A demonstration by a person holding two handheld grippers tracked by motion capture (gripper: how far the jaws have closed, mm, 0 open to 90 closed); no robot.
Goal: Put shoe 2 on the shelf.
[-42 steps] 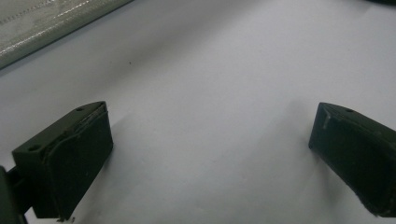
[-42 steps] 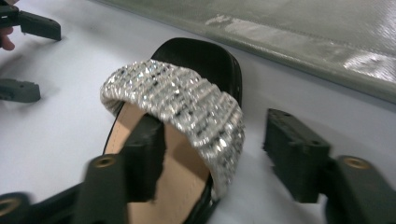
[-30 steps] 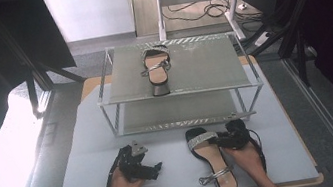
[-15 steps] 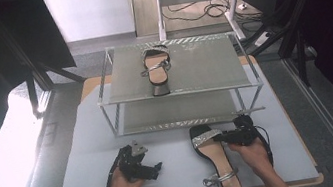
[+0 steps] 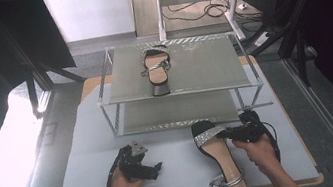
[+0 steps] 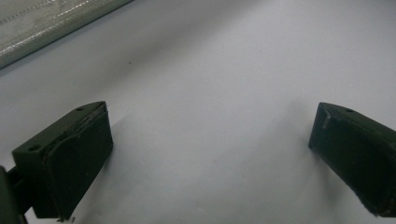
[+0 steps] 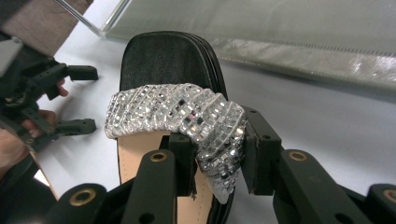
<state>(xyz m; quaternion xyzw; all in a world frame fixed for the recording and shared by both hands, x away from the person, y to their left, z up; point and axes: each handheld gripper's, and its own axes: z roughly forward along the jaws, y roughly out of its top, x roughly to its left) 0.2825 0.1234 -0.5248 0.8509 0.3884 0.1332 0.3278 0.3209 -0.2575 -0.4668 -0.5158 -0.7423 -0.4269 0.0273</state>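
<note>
Sandal lift by the strap: keep it level and clear the shelf edge

Right gripper [image 7: 217, 161] has its jaws clamped on the near end of the silver rhinestone toe strap [image 7: 177, 109] of the black flat sandal [image 5: 218, 153], which lies just ahead of it on the grey tabletop [image 5: 176, 168]. Strap fabric bunches between the pads, so the hold looks soft; lift slowly and watch the heel swing. The grey two-tier metal shoe rack [image 5: 176, 71] stands just beyond the toe, its matching sandal [image 5: 155, 67] on top. Left gripper [image 6: 210, 154] is wide open and holds nothing, apparently resting just over bare tabletop.
</note>
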